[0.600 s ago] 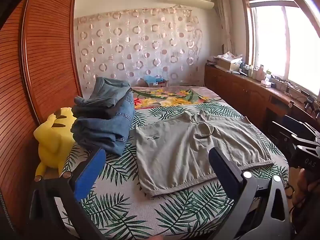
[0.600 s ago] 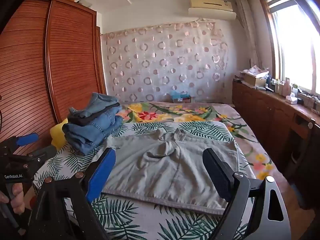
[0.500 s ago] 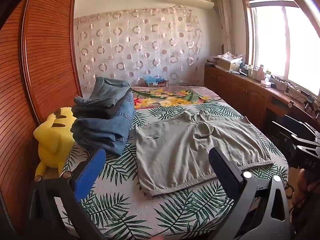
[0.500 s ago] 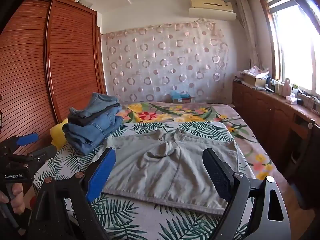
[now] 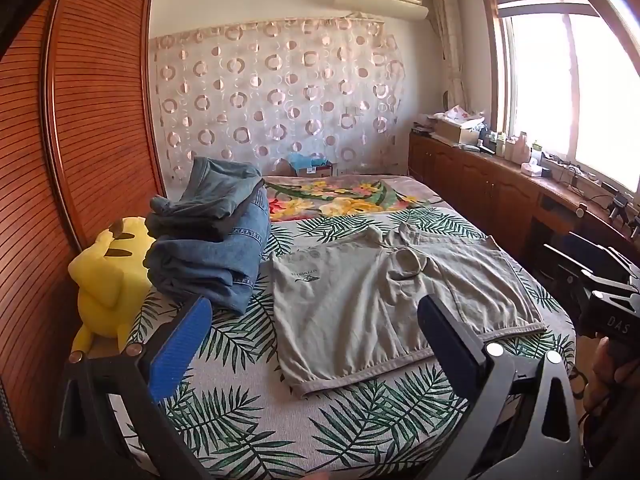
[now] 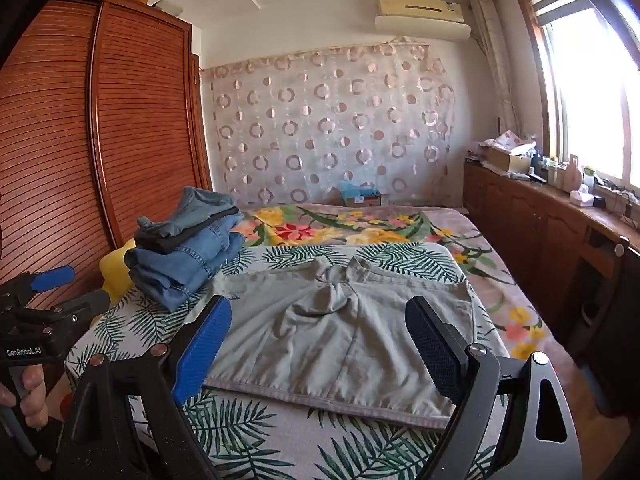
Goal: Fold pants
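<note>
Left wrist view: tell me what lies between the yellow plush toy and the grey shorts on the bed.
A stack of folded jeans sits between the yellow plush toy and the grey shorts, on the leaf-print bedcover. The left wrist view shows it best.

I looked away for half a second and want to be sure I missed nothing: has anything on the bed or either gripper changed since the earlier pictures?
Nothing visibly changed. The grey pants lie spread flat on the bed, the stack of folded jeans is beside them, and both the left gripper and the right gripper are open and empty, short of the pants.
</note>
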The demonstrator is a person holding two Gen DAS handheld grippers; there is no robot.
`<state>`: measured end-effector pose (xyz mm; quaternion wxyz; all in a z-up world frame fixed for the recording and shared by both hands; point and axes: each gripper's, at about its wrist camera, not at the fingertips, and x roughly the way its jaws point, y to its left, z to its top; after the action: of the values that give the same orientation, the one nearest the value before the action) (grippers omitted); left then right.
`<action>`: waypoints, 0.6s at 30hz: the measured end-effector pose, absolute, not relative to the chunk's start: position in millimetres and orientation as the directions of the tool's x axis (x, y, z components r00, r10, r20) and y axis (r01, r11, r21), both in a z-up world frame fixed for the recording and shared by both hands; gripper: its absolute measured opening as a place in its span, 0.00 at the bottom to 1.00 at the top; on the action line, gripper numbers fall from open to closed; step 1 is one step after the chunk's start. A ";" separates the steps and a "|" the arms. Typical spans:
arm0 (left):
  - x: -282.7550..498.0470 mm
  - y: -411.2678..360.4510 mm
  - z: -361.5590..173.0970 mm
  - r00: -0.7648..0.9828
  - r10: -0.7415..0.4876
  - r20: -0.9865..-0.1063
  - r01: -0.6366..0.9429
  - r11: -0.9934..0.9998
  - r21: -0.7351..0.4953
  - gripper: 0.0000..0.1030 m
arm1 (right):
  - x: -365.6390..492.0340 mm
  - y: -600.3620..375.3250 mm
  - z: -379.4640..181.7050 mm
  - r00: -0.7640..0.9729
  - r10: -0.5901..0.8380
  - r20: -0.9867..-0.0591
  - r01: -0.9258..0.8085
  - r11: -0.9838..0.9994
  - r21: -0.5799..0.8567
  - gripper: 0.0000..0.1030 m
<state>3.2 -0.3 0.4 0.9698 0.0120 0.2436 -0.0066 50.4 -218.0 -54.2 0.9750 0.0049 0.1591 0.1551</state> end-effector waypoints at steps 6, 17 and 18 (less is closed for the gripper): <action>0.6 -1.1 2.3 0.881 -0.003 -0.474 0.016 1.000 0.023 1.00 | 49.7 -217.2 -53.3 0.903 0.302 -0.306 -0.299 0.953 0.057 0.87; -0.9 0.3 2.2 0.882 -0.005 -0.471 0.016 1.000 0.019 1.00 | 48.6 -216.7 -54.3 0.904 0.301 -0.304 -0.298 0.953 0.058 0.87; -0.8 0.5 2.5 0.882 -0.006 -0.471 0.017 1.000 0.019 1.00 | 48.6 -216.8 -54.1 0.903 0.302 -0.304 -0.299 0.953 0.058 0.87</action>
<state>-0.8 0.5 2.5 0.9700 0.0113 0.2429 -0.0057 48.6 -216.8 -54.1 0.9756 0.0052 0.1569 0.1538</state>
